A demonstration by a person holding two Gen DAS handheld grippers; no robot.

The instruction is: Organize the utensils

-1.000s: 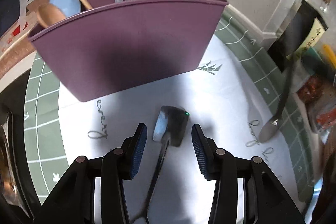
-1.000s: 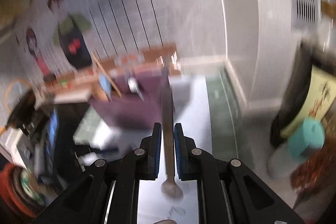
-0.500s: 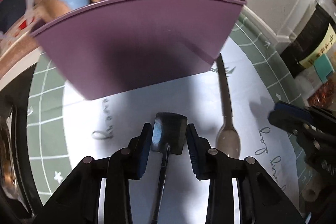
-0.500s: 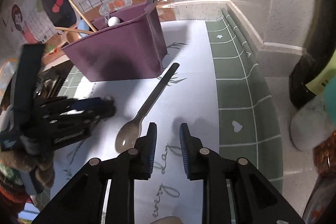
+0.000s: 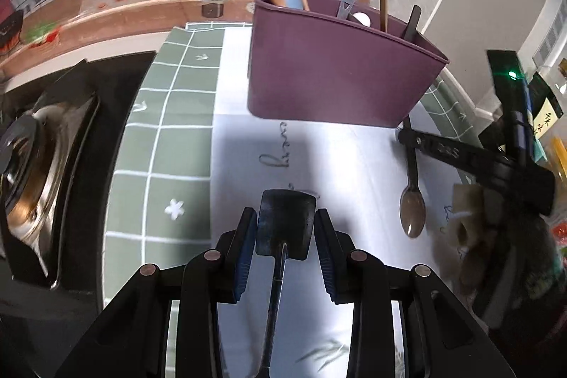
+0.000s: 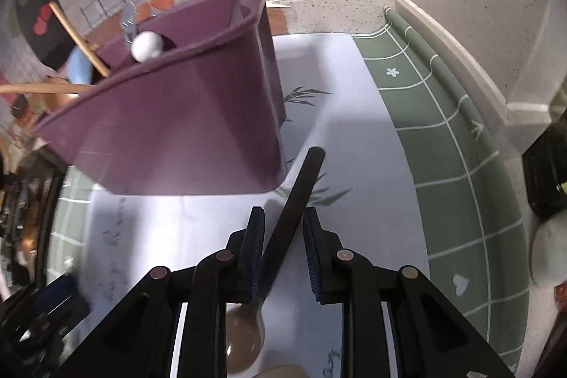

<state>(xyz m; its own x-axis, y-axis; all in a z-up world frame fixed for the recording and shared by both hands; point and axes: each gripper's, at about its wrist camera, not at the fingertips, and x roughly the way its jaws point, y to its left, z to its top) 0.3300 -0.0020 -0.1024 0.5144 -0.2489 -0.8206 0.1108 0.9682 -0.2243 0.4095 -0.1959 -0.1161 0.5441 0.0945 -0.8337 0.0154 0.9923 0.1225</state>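
A purple utensil holder point(image 5: 340, 77) point(image 6: 177, 130) stands on the white mat point(image 5: 354, 165), with wooden spoons, a metal utensil and a black handle inside. My left gripper point(image 5: 285, 215) is shut on the head of a small black spatula point(image 5: 283, 232), whose handle runs back under the gripper. A dark spoon point(image 5: 413, 211) point(image 6: 301, 186) lies flat on the mat beside the holder's right corner. My right gripper point(image 6: 281, 218) point(image 5: 407, 135) is low over the spoon's handle and open. The handle passes between its pads with a gap on the right side.
A stove burner point(image 5: 32, 165) sits off the mat's left edge. The green grid border point(image 6: 443, 147) runs along the wall at right. A dark bottle point(image 6: 545, 172) and other containers stand at the far right. A person's gloved hand point(image 5: 496, 254) holds the right gripper.
My left gripper closed on the spatula head and drew back and left from the holder. My right gripper let the spoon down onto the mat, then sank over its handle.
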